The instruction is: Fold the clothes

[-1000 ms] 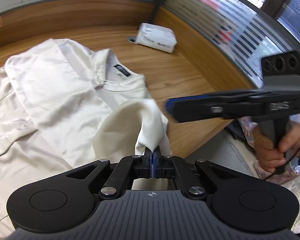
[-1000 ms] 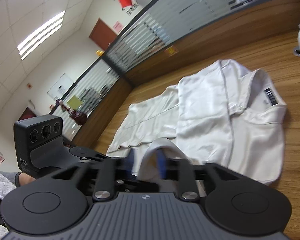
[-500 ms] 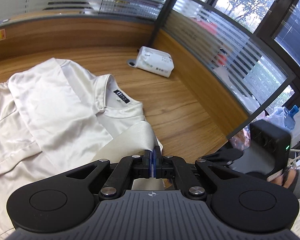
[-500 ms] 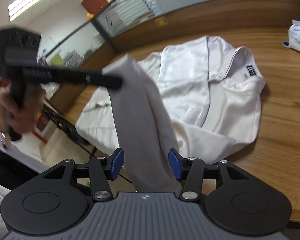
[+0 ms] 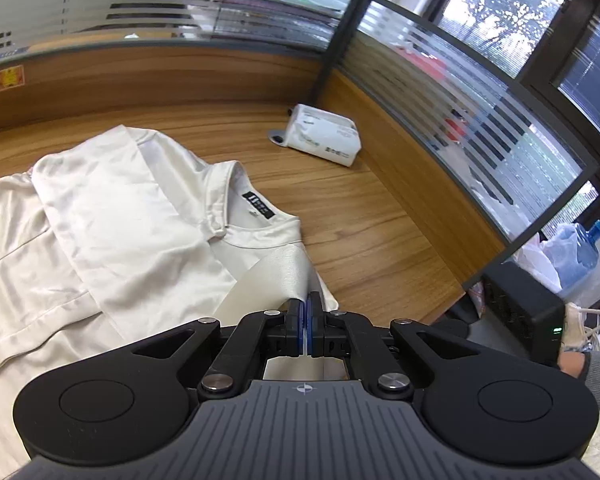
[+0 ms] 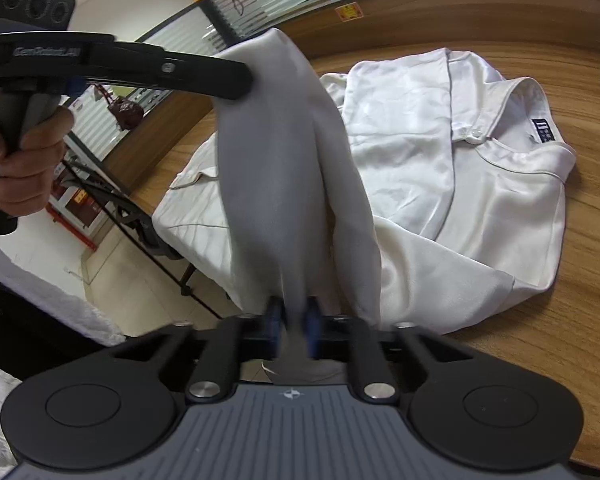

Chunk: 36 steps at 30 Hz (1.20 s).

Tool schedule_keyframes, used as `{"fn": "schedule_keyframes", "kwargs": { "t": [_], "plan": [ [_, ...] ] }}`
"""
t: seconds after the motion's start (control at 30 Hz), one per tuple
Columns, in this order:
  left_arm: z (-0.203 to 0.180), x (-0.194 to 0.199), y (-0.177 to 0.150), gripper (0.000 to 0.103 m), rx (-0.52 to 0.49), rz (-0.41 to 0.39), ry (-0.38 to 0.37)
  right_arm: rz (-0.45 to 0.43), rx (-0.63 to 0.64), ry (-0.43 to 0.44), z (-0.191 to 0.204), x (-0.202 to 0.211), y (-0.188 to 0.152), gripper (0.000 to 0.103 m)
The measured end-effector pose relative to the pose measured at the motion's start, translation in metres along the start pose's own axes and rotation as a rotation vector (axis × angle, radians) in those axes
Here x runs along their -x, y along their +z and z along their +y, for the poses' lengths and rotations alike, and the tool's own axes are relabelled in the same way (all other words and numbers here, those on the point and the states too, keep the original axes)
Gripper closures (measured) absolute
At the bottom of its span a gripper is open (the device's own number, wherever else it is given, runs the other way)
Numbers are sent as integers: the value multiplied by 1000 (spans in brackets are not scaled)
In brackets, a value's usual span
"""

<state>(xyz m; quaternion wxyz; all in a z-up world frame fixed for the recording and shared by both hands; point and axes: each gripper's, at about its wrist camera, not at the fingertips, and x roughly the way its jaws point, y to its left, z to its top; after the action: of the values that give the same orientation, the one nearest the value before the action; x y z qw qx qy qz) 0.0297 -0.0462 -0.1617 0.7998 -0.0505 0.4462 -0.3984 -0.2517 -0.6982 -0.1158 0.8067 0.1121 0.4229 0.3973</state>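
Note:
A cream satin shirt (image 5: 120,220) lies spread on the wooden table (image 5: 380,232), collar and black label toward the right. My left gripper (image 5: 305,312) is shut on one end of a sleeve (image 5: 276,276) and holds it raised. In the right wrist view the left gripper (image 6: 242,80) is at the upper left, and the sleeve (image 6: 280,160) hangs from it down to my right gripper (image 6: 294,320). The right gripper's jaws are blurred and closing, its pads pinching the sleeve's lower end. The shirt body (image 6: 480,184) stays flat behind.
A white tissue pack (image 5: 324,140) lies near the table's far corner. Wood and frosted-glass partitions (image 5: 440,128) border the table at the back and right. A person's hand (image 6: 24,160) grips the left handle. The table's front edge (image 6: 540,344) runs under the sleeve.
The right gripper dropped from beside the left one to below the table edge, and its jaws went from wide apart to closed on the hanging sleeve. The left gripper kept its grip and rose slightly.

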Motion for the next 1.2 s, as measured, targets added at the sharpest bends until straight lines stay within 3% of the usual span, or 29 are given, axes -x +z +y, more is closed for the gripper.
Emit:
{"fn": "schedule_keyframes", "kwargs": {
  "t": [0.3, 0.57, 0.7, 0.87, 1.2],
  "plan": [
    [31, -14, -3, 84, 34, 20, 112, -125, -33, 171, 8, 42, 22, 102],
    [65, -14, -16, 81, 90, 51, 194, -299, -122, 280, 0, 71, 58, 102],
    [76, -9, -24, 69, 82, 68, 207, -348, -161, 276, -6, 67, 86, 102],
    [85, -11, -30, 65, 51, 105, 222, -391, -199, 282, -14, 51, 121, 102],
    [131, -28, -17, 63, 2, 164, 155, -319, -292, 158, -36, -17, 207, 102]
  ]
}}
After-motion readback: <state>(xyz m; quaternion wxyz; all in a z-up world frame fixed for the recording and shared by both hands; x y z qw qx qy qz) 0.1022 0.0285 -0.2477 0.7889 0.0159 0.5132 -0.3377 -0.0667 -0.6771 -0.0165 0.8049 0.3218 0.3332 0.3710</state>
